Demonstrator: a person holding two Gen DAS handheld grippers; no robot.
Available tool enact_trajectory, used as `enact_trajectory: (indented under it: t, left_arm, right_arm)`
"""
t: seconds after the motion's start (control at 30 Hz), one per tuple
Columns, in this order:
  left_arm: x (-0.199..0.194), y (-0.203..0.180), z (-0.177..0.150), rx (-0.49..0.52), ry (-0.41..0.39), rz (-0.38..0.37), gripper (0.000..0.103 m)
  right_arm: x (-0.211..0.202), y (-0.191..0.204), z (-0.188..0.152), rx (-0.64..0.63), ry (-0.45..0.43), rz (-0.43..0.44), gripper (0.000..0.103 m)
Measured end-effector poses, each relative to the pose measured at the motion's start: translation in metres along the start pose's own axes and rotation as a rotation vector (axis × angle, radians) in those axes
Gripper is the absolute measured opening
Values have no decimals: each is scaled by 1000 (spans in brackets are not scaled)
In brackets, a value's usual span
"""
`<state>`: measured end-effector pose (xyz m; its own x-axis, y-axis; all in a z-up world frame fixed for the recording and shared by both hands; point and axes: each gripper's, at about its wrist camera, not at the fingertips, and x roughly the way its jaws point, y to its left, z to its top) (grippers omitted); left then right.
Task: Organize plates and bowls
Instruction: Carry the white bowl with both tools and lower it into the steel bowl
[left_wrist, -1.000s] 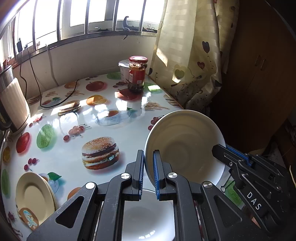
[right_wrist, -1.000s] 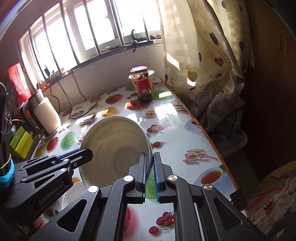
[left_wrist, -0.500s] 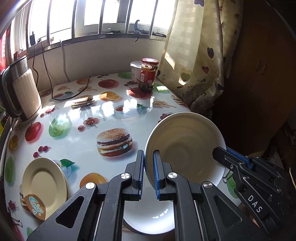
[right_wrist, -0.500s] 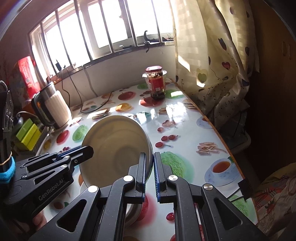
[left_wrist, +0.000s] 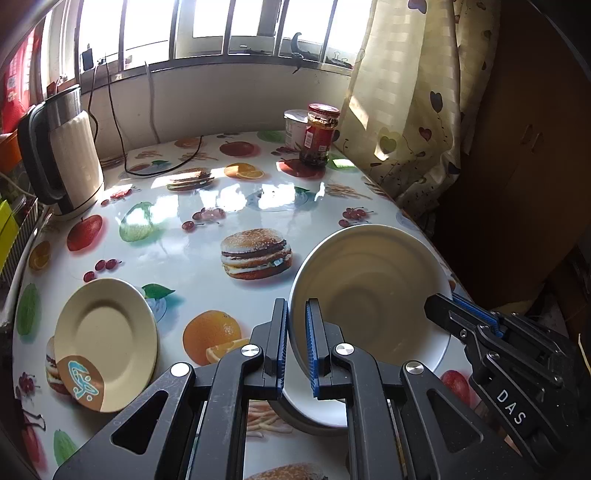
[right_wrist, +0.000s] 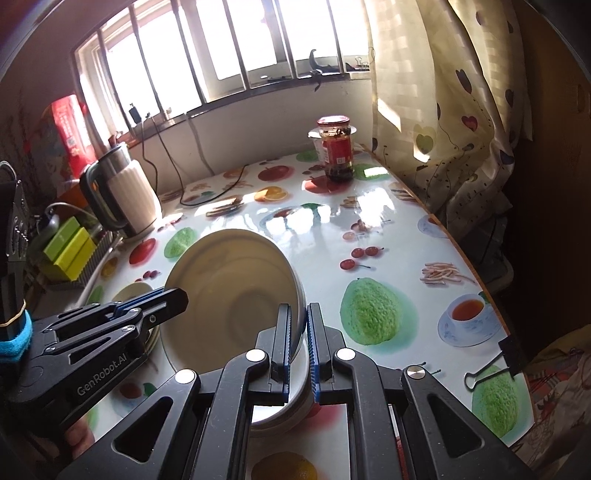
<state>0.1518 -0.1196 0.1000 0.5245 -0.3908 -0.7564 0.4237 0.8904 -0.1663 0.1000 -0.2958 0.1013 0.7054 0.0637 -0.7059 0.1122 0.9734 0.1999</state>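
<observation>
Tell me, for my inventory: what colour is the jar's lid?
Red; the jar lid shows best in the right wrist view.

This is a home kitchen: a kettle and jar sit on a food-picture surface by a curtained window.

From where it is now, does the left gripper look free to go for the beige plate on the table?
Probably not yet. The left gripper is shut on the white bowl, as is the right gripper. The way to the beige plate looks open across the table.
</observation>
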Motion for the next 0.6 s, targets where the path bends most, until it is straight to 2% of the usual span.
enact_trajectory:
  t: [0.6]
  left_arm:
    - [11,11,-18,-30,49,16,10]
  right_arm:
    - [20,5,-23,9,79,20,9]
